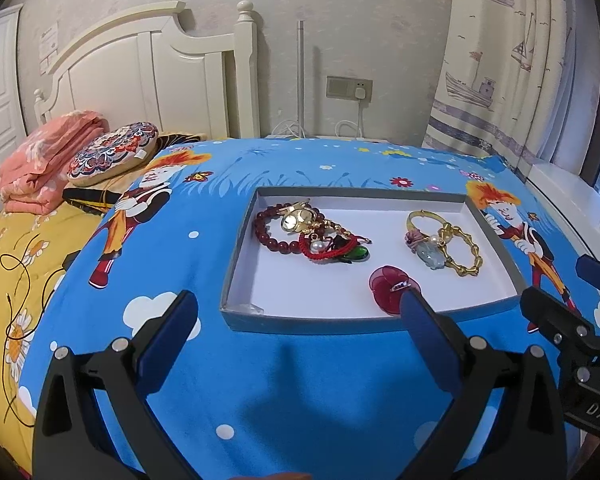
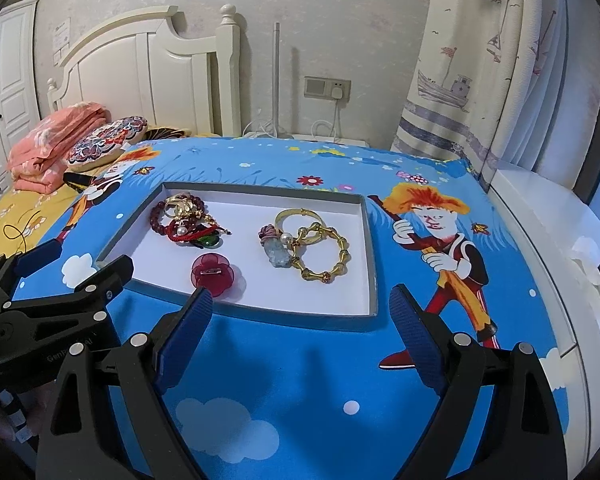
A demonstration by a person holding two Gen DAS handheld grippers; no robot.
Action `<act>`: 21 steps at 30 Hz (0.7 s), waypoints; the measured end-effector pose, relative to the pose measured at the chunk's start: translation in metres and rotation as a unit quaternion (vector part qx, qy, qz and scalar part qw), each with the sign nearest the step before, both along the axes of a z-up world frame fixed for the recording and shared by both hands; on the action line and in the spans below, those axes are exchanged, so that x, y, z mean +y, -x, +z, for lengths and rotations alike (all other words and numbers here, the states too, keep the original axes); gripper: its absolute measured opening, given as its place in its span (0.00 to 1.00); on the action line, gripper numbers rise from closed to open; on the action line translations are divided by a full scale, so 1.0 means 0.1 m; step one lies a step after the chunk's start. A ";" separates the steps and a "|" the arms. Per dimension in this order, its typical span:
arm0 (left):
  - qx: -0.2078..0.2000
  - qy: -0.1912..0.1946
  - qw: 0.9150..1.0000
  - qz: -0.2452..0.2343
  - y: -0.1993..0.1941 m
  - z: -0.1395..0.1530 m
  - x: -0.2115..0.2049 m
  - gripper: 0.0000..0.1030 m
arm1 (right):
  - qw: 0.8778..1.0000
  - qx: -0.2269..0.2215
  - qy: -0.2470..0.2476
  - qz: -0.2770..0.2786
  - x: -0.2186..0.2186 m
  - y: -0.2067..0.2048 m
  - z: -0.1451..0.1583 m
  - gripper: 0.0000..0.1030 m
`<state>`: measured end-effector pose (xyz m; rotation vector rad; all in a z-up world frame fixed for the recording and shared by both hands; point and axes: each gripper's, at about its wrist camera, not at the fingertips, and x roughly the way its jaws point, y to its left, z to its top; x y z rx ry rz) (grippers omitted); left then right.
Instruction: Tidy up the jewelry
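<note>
A shallow grey box (image 1: 236, 256) (image 2: 374, 248) with a white floor lies on the blue cartoon cloth. At its left lies a tangle of a dark red bead bracelet (image 1: 268, 232) (image 2: 160, 220), a gold piece, a red cord bracelet (image 1: 328, 254) and a green stone. At its right rest a gold bangle (image 1: 422, 218) (image 2: 296, 216), a gold bamboo-link bracelet (image 1: 466, 252) (image 2: 324, 260) and a pale blue stone pendant (image 1: 430, 256) (image 2: 278, 256). A red flower brooch (image 1: 390, 286) (image 2: 214, 276) sits near the front wall. My left gripper (image 1: 298, 306) and right gripper (image 2: 302, 300) hover open before the box, holding nothing.
The cloth-covered surface (image 1: 300, 380) extends in front of the box. A bed with a yellow sheet, a pink folded blanket (image 1: 48, 160) and a round patterned cushion (image 1: 114, 152) lies to the left. A black cable (image 1: 20, 300) trails there. A curtain (image 2: 480, 80) hangs at right.
</note>
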<state>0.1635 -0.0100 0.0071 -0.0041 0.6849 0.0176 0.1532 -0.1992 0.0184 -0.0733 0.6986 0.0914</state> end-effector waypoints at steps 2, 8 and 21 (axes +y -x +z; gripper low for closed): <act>0.000 0.000 1.000 0.000 0.00 0.00 0.00 0.95 | 1.000 -0.001 0.000 0.001 0.00 0.01 0.00 0.82; 0.000 0.000 1.000 0.000 0.01 0.00 -0.01 0.95 | 1.000 -0.003 -0.001 0.003 0.00 0.02 0.01 0.82; 0.001 -0.001 1.000 -0.001 0.01 0.00 -0.02 0.95 | 1.000 -0.005 -0.001 0.004 0.01 0.04 0.04 0.82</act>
